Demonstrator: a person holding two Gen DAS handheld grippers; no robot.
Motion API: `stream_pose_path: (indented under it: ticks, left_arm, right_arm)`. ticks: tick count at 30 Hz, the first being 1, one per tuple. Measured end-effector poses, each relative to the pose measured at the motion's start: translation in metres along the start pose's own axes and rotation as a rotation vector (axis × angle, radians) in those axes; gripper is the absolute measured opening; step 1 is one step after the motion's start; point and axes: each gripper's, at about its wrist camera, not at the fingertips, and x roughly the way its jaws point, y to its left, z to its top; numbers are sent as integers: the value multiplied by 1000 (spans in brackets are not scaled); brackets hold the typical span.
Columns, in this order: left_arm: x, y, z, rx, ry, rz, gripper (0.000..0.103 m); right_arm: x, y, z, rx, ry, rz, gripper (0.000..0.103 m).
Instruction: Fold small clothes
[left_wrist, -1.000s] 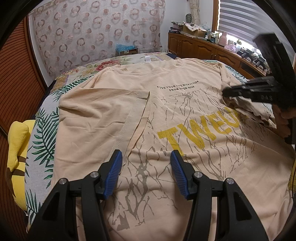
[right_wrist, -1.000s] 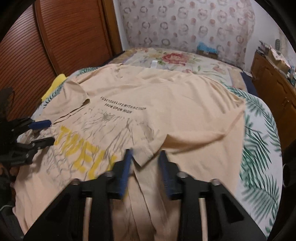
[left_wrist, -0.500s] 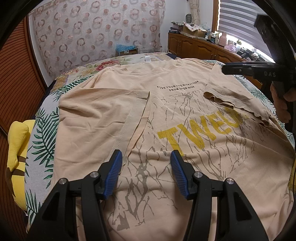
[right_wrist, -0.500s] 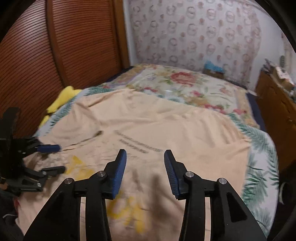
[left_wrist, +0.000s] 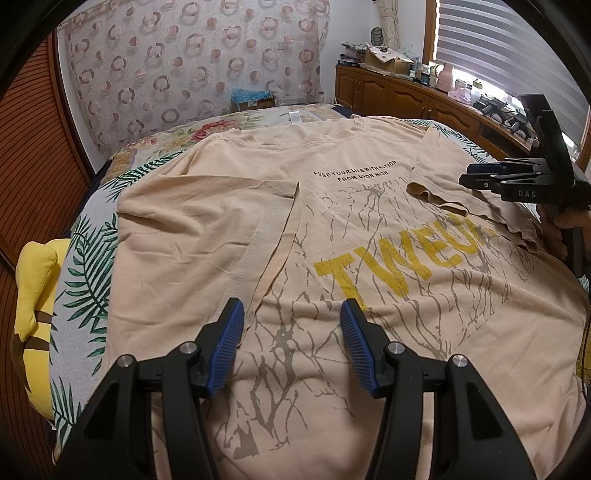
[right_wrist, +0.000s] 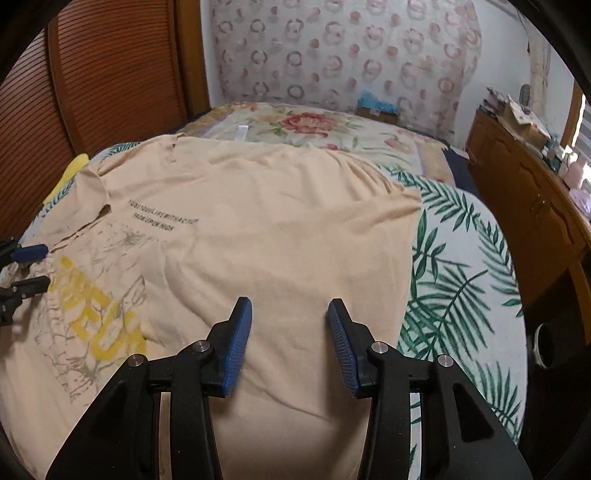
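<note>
A peach T-shirt (left_wrist: 332, 229) with yellow letters and black text lies spread on the bed; it also shows in the right wrist view (right_wrist: 266, 229). Both its side edges are folded inward over the print. My left gripper (left_wrist: 291, 332) is open and empty, low over the shirt's lower part beside the left folded sleeve (left_wrist: 207, 236). My right gripper (right_wrist: 290, 332) is open and empty above the right folded flap (left_wrist: 469, 195); it also appears at the right edge of the left wrist view (left_wrist: 480, 177).
The bed has a leaf-print sheet (right_wrist: 454, 266) and a floral cover (right_wrist: 306, 122) at the far end. A yellow plush toy (left_wrist: 33, 280) lies at the left bed edge. A wooden cabinet (right_wrist: 535, 206) with clutter stands right, a slatted wardrobe (right_wrist: 110, 74) left.
My right gripper let go of the right sleeve, which now lies folded on the shirt, and it lifted and drew back. My left gripper stayed still and open.
</note>
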Motion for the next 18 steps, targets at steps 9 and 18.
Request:
stream_pose_path:
  ticks: [9, 18]
  left_arm:
    - [-1, 0, 0, 7, 5, -11, 54]
    - [-16, 27, 16, -30, -22, -13, 54]
  right_arm:
    - [2, -2, -2, 30, -1, -8, 60]
    - [2, -4, -3, 23, 0, -15, 62]
